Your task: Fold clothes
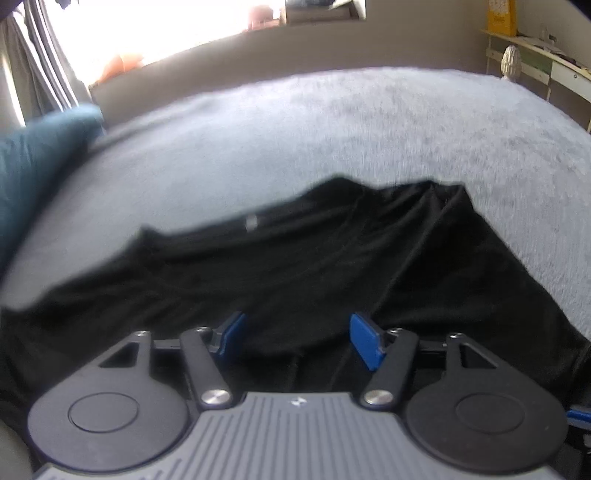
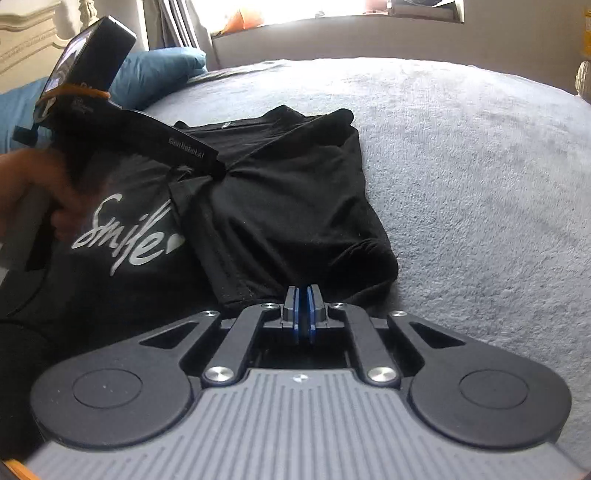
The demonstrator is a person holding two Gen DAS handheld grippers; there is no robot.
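Grey bedspread (image 2: 461, 155) under black shirt (image 2: 295, 206), "Smile" print only in right view; left tool (image 1: 297, 334) spread, right tool (image 2: 303, 299) pressed together.

We've got a fuzzy grey blanket (image 2: 461, 177) covering the whole bed, with a teal pillow (image 1: 33, 155) at the far left and a grey upholstered bed end (image 2: 332, 37) along the far edge. Striped curtains (image 1: 40, 55) hang far left by a bright window (image 1: 166, 26), and far right there's a cream shelf (image 1: 535, 48) with a yellow bag (image 1: 500, 16) on it.
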